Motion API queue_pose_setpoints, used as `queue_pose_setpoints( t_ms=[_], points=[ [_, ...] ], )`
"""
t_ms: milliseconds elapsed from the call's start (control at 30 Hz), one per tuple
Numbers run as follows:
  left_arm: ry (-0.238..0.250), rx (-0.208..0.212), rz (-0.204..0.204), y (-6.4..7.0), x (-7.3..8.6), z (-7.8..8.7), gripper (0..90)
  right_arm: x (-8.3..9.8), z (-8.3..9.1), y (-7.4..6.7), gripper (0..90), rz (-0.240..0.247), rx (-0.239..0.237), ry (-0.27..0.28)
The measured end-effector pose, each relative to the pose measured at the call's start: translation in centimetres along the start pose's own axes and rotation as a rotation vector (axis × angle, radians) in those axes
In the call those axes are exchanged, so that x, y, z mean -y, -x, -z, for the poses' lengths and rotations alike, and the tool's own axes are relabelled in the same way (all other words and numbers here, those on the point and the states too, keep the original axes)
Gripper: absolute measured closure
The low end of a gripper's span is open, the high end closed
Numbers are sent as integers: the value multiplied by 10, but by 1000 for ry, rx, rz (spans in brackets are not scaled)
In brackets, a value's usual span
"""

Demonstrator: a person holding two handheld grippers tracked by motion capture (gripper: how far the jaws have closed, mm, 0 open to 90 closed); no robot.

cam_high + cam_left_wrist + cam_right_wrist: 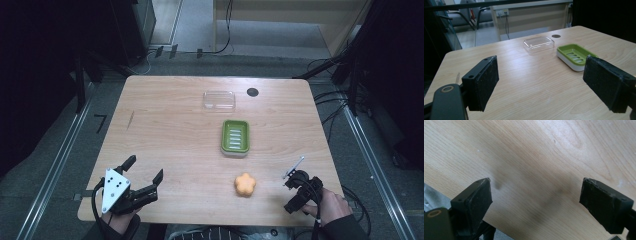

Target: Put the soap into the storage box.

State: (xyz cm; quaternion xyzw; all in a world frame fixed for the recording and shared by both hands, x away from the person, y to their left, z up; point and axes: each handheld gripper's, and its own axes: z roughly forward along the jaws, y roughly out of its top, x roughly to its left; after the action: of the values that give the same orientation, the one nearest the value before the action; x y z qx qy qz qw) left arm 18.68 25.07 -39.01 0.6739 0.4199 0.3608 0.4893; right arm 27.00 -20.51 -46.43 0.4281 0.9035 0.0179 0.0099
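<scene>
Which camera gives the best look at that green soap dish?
The left gripper view: the green soap dish sits close, its drain slots and white base clear. The high view shows it smaller, from above, mid-table. The right gripper view looks at bare wooden table.

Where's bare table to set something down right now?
The whole left half is bare, from the left gripper up to the far edge. Also free: the right strip beside the green dish. Crowded down the centre: clear lid, dish, orange soap.
</scene>
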Motion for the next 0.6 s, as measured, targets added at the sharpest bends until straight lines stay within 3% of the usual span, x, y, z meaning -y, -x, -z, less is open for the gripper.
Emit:
queue_pose_setpoints(
  t_ms=[300,600],
  points=[
    [5,-4,4,-1,1,2,137,-1,2,-3,107,16,-6,23],
    [-3,-4,-5,0,0,0,137,-6,7,-12,107,87,4,88]
  ],
)
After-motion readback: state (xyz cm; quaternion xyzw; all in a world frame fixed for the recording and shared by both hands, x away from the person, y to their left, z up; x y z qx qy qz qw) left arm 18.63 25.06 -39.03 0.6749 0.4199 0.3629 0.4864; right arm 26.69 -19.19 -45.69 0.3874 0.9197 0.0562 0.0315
